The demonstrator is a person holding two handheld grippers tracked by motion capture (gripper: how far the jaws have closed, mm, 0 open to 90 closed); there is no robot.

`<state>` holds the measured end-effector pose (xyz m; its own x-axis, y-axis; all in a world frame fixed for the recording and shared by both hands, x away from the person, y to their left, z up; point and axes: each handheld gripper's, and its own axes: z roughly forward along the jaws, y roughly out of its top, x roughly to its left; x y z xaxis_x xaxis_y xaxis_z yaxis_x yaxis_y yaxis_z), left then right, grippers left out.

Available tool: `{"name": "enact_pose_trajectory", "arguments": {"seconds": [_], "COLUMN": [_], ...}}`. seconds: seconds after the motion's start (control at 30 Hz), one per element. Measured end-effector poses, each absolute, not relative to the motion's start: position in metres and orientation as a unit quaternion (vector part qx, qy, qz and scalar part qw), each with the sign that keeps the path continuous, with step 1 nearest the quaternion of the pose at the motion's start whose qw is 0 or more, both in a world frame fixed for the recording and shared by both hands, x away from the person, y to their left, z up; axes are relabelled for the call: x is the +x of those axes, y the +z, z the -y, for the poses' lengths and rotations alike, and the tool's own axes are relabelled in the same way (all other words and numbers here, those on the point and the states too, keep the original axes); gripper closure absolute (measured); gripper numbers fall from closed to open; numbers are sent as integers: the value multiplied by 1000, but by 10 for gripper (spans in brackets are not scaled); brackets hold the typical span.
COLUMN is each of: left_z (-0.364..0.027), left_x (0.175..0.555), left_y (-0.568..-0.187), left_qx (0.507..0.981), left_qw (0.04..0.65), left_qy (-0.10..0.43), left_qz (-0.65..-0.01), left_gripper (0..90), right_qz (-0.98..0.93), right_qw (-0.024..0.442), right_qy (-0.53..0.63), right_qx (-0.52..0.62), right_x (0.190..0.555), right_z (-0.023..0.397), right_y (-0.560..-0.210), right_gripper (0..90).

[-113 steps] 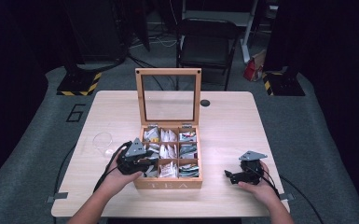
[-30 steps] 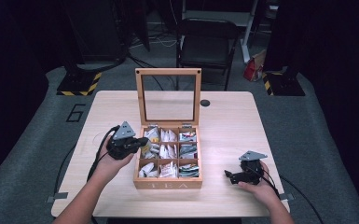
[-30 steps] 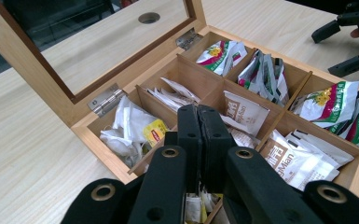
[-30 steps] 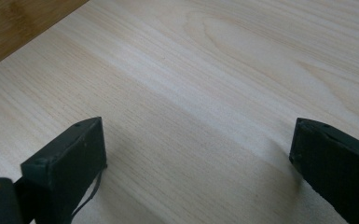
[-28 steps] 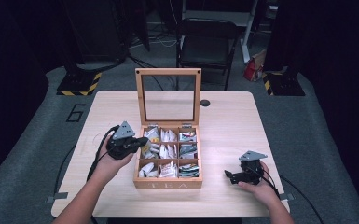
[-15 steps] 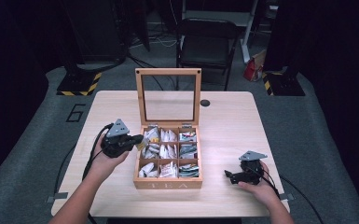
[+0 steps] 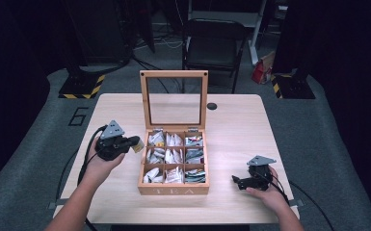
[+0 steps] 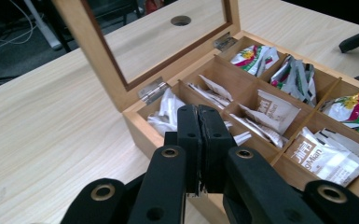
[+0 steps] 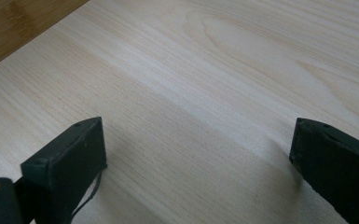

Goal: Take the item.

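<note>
A wooden tea box (image 7: 173, 190) stands mid-table with its glass lid (image 7: 173, 74) upright. Its compartments hold several tea bags (image 8: 270, 109). My left gripper (image 7: 136, 142) hovers just left of the box's back-left corner, shut on a small pale tea bag (image 7: 138, 148) that hangs under the tips. In the left gripper view the left gripper (image 8: 199, 109) shows its jaws pressed together, with only a thin white sliver between them low down. My right gripper (image 7: 236, 182) rests on the table to the right of the box. The right gripper (image 9: 200, 149) is open with bare wood between its fingers.
The light wood table (image 7: 231, 125) has a round cable hole (image 7: 212, 106) behind the box. A black chair (image 7: 212, 43) stands beyond the far edge. Cables trail from both grippers toward the near edge.
My left gripper rose out of the box's left compartments and moved left and back, carrying the tea bag. The right gripper has stayed still.
</note>
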<state>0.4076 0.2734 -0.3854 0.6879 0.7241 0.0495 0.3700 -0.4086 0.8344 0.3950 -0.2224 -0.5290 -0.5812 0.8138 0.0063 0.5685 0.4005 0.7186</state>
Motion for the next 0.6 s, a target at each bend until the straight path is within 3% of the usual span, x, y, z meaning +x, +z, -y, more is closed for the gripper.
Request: {"name": "enact_pose_trajectory", "arguments": {"seconds": [0.6], "left_z": [-316], "left_x": [410], "left_y": [-381], "left_qx": [788], "left_qw": [425], "left_qy": [229], "left_qz": [-382], "left_gripper": [881], "right_qz": [-818], "right_qw": [176], "right_qy": [348], "right_qx": [422], "right_x": [395], "right_z": [222], "right_y": [-529], "right_gripper": [29]}}
